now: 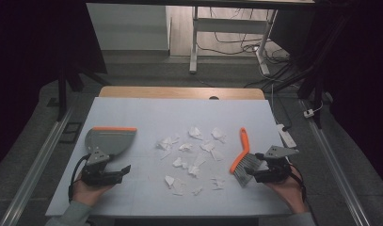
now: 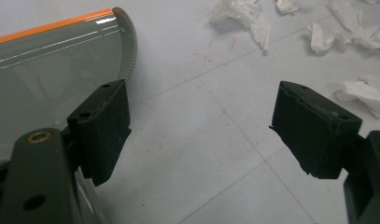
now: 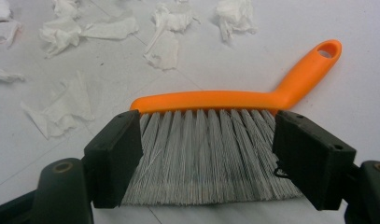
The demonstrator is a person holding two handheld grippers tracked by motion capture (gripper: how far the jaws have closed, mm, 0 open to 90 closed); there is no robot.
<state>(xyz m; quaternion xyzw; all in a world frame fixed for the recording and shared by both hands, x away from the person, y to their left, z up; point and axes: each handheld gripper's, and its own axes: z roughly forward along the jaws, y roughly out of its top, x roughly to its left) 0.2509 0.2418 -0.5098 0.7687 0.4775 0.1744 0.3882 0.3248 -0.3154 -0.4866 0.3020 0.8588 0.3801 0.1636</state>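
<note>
A grey dustpan point(image 1: 110, 140) with an orange lip lies flat at the table's left. My left gripper point(image 1: 124, 170) hovers just in front of it, open and holding nothing. In the left gripper view point(image 2: 201, 107) the dustpan point(image 2: 52, 70) sits behind the left jaw. Several torn white paper scraps point(image 1: 194, 160) are scattered over the middle of the table. A brush point(image 1: 241, 155) with an orange handle and grey bristles lies at the right. My right gripper point(image 1: 252, 165) is open, and in the right gripper view point(image 3: 206, 140) its jaws stand at either end of the bristles of the brush point(image 3: 234, 100).
The white table top point(image 1: 147, 113) has a wooden strip along its far edge. A power strip point(image 1: 286, 135) lies off the right edge. Metal rails run along the floor on both sides. Desk legs and cables lie beyond the table.
</note>
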